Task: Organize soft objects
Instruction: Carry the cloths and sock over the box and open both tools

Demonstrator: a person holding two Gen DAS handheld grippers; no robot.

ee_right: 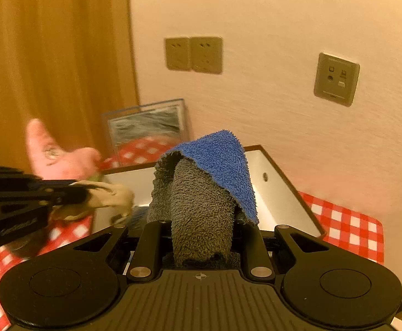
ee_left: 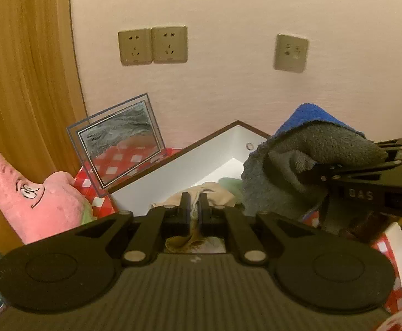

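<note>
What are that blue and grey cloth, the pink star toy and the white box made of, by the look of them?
The blue and grey cloth looks like terry or fleece: its surface is fuzzy and looped, and it droops in soft folds. The pink star toy seems to be short-pile plush with stitched eyes. The white box has smooth, matte, stiff walls and a dark rim; painted board or plastic, I cannot tell which.

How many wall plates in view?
3. Two socket plates sit side by side, touching: left one, right one. A third plate is apart to their right on the same wall. More may lie outside the frame.
</note>
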